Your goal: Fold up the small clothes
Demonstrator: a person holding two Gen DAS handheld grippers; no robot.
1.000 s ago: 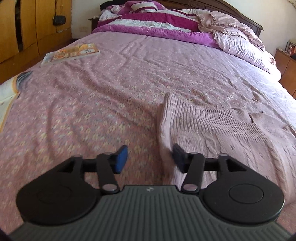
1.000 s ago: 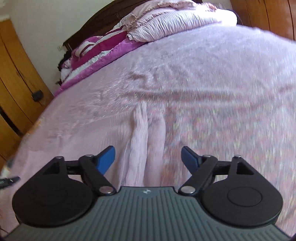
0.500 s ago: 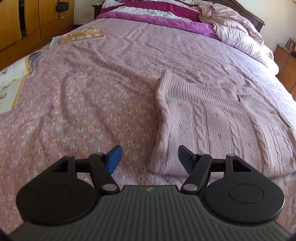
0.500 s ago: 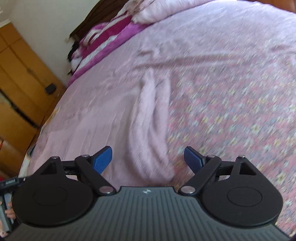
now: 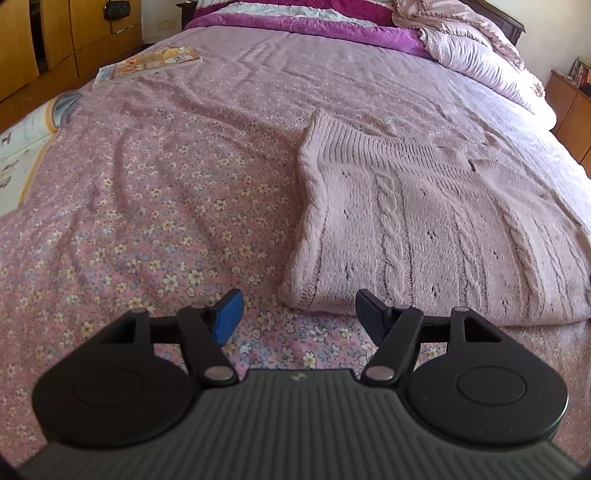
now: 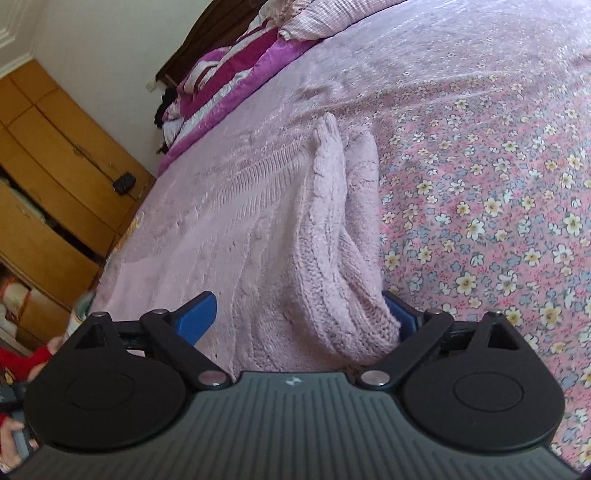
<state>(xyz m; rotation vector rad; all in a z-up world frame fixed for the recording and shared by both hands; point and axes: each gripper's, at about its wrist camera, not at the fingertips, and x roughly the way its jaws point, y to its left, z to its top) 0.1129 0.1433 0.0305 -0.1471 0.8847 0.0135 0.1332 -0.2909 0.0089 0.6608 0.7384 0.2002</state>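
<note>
A pale pink cable-knit sweater [image 5: 424, 229] lies folded on the floral bedspread [image 5: 147, 221]. In the left wrist view its near left corner sits just ahead of my left gripper [image 5: 300, 317], which stands open over the bedspread with nothing between its blue pads. In the right wrist view the same sweater [image 6: 325, 258] shows a bunched, doubled edge running toward my right gripper [image 6: 297, 317]. Those jaws are opening, with the knit's near end between them. The right pad is partly hidden behind the knit; the left pad stands apart from it.
A book [image 5: 147, 64] and an open magazine [image 5: 22, 147] lie on the bed's left side. Folded quilts and pillows [image 5: 369, 26] fill the head end. Wooden wardrobes [image 6: 55, 166] stand beside the bed, a nightstand [image 5: 569, 96] at right. A person's red sleeve [image 6: 37, 358] shows low left.
My left gripper drew back from the sweater's left edge and its jaws widened. My right gripper came lower and closer to the bunched edge, its jaws spreading wider around the knit's end.
</note>
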